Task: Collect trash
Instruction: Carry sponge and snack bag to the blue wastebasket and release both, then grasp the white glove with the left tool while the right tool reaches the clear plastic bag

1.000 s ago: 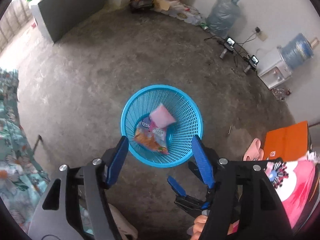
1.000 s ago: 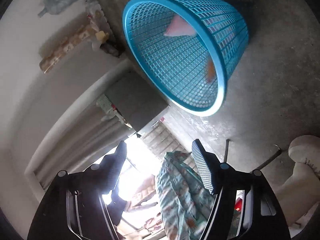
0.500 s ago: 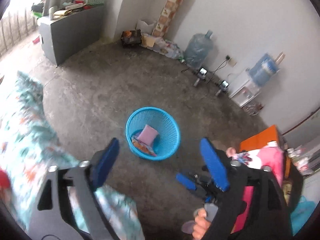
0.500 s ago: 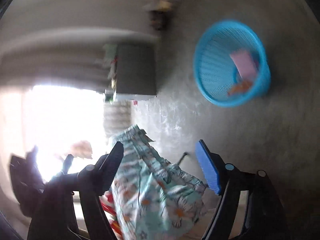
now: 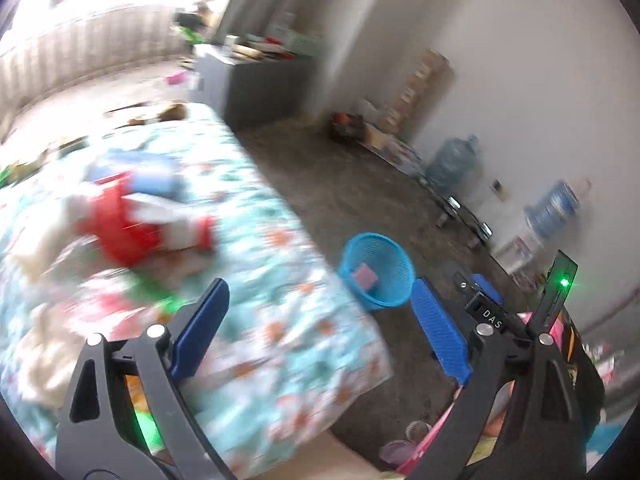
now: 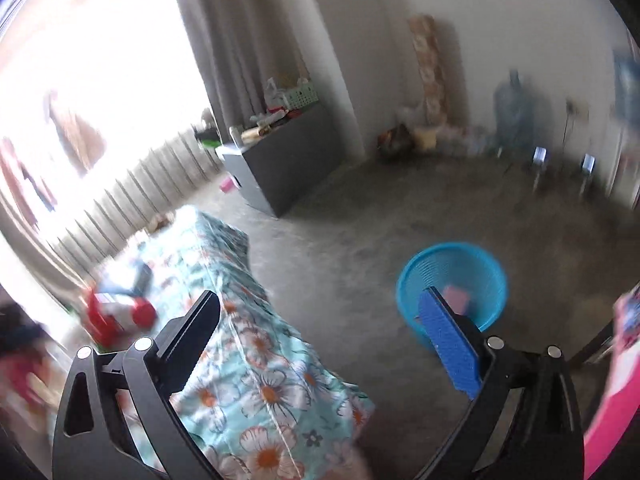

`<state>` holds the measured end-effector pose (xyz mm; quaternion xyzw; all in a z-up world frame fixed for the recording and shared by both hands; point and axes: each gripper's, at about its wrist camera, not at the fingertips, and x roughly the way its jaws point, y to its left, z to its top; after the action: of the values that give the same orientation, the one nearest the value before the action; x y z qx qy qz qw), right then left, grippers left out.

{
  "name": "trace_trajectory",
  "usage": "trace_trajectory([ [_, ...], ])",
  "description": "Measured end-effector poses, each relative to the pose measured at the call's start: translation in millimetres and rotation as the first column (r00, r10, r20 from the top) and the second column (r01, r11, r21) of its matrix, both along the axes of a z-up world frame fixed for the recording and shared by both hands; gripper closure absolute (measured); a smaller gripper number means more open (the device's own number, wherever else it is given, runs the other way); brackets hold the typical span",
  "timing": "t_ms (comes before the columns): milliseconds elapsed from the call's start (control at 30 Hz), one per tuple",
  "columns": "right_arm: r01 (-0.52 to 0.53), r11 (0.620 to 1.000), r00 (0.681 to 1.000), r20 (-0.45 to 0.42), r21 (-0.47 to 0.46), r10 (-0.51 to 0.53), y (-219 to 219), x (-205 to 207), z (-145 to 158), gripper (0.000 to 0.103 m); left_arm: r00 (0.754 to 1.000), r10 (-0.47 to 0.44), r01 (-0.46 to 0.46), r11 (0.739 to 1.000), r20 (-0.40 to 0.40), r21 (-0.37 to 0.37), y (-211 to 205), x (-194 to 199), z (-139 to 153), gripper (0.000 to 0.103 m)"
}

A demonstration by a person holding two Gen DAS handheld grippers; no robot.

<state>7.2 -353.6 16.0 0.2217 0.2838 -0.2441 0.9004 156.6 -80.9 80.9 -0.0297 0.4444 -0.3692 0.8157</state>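
Trash on the floral surface was blurred, unidentifiable. Blue basket on the floor held a pink packet. My left tongs and right tongs had just spread, empty.

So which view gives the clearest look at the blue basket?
The right wrist view: the blue basket sits larger there, with its rim and mesh wall visible, though a blue fingertip covers its lower left. The left wrist view shows it smaller and farther off, but unobstructed, with a pink item inside.
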Motion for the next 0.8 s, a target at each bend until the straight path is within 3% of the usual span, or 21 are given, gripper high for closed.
trace_trajectory([
  [133, -0.091, 0.971, 0.993, -0.088, -0.219, 0.073, 54, 18, 13, 0.006, 0.987, 0.158, -0.155, 0.984, 0.029, -0.085, 83, -2, 7, 0.011],
  [200, -0.13, 0.946, 0.989, -0.101, -0.298, 0.104, 76, 23, 19, 0.006, 0.967, 0.248, -0.239, 0.961, 0.053, -0.137, 127, -3, 11, 0.01],
  [300, -0.223, 0.915, 0.975, -0.101, -0.336, 0.2, 107, 32, 34, 0.006, 0.931, 0.353, -0.332, 0.924, 0.089, -0.187, 176, -8, 13, 0.01],
  [433, -0.341, 0.902, 0.938, -0.024, -0.266, 0.347, 125, 34, 44, 0.006, 0.901, 0.417, -0.393, 0.9, 0.117, -0.187, 217, -10, 2, 0.01],
  [533, -0.416, 0.896, 0.901, 0.065, -0.155, 0.429, 130, 34, 50, 0.006, 0.903, 0.404, -0.382, 0.91, 0.143, -0.161, 226, -12, -12, 0.01],
  [633, -0.474, 0.879, 0.874, 0.096, -0.052, 0.477, 135, 43, 49, 0.006, 0.912, 0.375, -0.352, 0.924, 0.167, -0.148, 226, -18, -28, 0.01],
  [700, -0.526, 0.851, 0.845, 0.119, 0.004, 0.522, 143, 50, 47, 0.006, 0.918, 0.345, -0.322, 0.937, 0.196, -0.139, 222, -23, -38, 0.01],
  [800, -0.592, 0.806, 0.803, 0.111, 0.023, 0.586, 161, 63, 40, 0.015, 0.922, 0.299, -0.284, 0.954, 0.245, -0.093, 212, -32, -51, 0.01],
])
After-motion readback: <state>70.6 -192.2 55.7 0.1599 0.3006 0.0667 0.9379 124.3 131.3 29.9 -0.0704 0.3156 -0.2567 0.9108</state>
